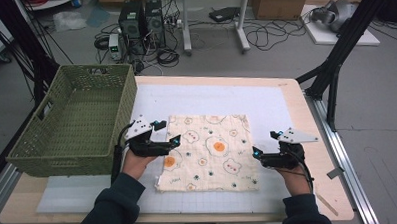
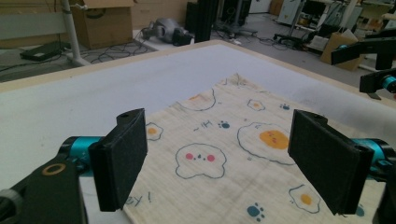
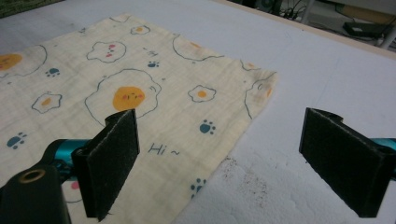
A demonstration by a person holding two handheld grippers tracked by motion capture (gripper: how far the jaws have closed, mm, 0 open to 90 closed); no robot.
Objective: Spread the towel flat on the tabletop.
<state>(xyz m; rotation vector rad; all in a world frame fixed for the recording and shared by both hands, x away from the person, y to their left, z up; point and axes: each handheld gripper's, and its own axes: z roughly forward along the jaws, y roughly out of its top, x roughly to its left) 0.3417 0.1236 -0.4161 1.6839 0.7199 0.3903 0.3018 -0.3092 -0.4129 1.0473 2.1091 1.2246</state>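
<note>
At the near edge of the surface (image 1: 309,188), a person's forearms come in and hold a tool in each hand beside the cloth (image 1: 208,151). The cloth, printed with fried eggs and paw marks, lies flat and square in the middle of the white mat (image 1: 266,104). The left tool (image 1: 163,142) sits at the cloth's left edge, jaws spread wide with nothing between them; in the left gripper view the cloth's edge runs under the gap. The right tool (image 1: 260,155) sits at the right edge, jaws likewise spread and empty, one jaw over cloth and the other over bare mat.

The step looks like taking hold of the two side edges, likely for a fold. To do it well, each tool should dip until its lower jaw slides under the hem, pinch at matching places on both sides, and lift evenly so the cloth does not skew.

Farther left stands a green basket (image 1: 77,121), apart from the cloth. Its near wall hides part of its floor. Whether the cloth is one layer or already folded is hard to tell.
</note>
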